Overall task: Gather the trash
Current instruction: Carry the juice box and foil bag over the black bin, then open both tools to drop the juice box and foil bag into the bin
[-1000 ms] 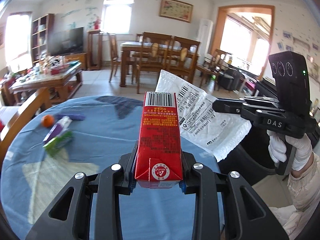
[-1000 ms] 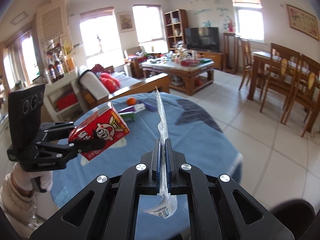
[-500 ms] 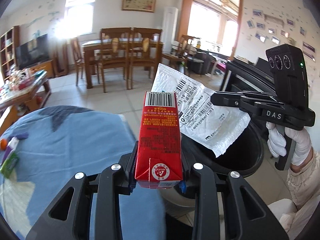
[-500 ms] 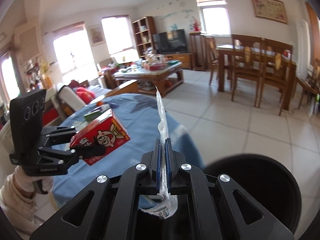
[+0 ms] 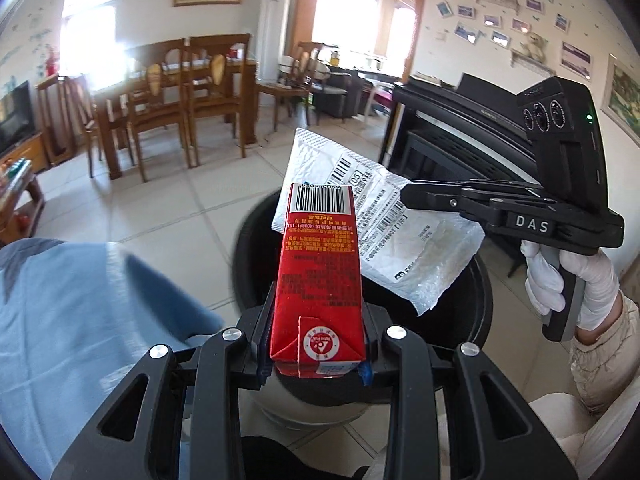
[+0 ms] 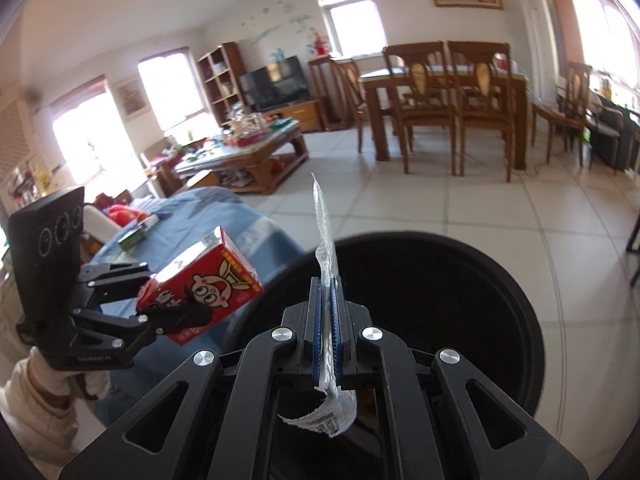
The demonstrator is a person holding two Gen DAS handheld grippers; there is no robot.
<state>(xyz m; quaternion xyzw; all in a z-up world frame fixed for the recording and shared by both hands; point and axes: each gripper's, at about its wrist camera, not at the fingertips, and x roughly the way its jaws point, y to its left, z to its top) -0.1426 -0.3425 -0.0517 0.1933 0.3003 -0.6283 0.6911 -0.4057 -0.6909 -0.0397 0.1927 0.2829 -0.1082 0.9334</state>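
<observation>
My left gripper is shut on a red drink carton, held over the near rim of a black round trash bin. My right gripper is shut on a white plastic mailer bag with barcode labels, held above the bin's opening. In the left wrist view the bag hangs over the bin from the right gripper. In the right wrist view the carton sits in the left gripper at the bin's left edge.
A table with a blue cloth lies left of the bin, with small wrappers on it. A black piano stands behind the bin. Dining table and chairs and a coffee table stand across the tiled floor.
Both grippers swung right, away from the blue table, and now hold the carton and the bag over the black bin. Both grips are unchanged.
</observation>
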